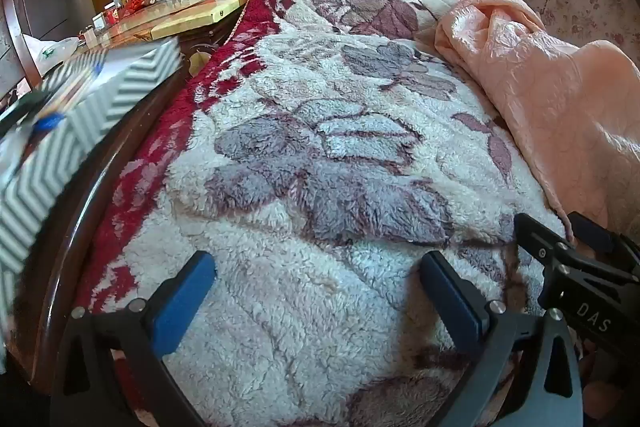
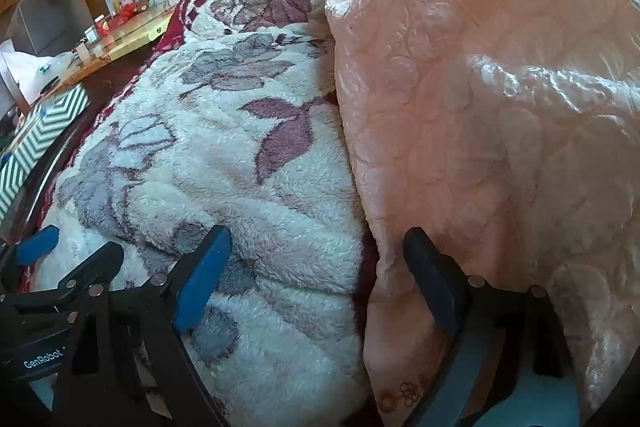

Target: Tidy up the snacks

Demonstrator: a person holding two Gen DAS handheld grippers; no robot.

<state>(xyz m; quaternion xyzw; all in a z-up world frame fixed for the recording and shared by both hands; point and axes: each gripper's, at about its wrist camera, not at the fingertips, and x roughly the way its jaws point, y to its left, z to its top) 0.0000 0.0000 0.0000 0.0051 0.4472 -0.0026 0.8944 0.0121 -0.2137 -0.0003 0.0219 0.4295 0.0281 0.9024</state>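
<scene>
No snack shows clearly in either view. A box with a grey and white chevron pattern [image 1: 88, 115] stands at the left, past the bed's dark wooden rail; it also shows in the right wrist view [image 2: 36, 143]. My left gripper [image 1: 316, 267] is open and empty, low over the fleecy floral blanket [image 1: 320, 155]. My right gripper [image 2: 316, 247] is open and empty, over the seam between the blanket [image 2: 224, 163] and the pink quilt [image 2: 500, 99]. The right gripper [image 1: 580, 267] shows at the left view's right edge, and the left gripper [image 2: 60, 267] at the right view's lower left.
The pink quilt [image 1: 560, 107] lies bunched along the blanket's right side. A dark curved wooden rail [image 1: 100, 195] runs along the left. Beyond it is a wooden table [image 1: 168, 15] with photos, toys and small items, and a white plastic bag [image 1: 52, 51].
</scene>
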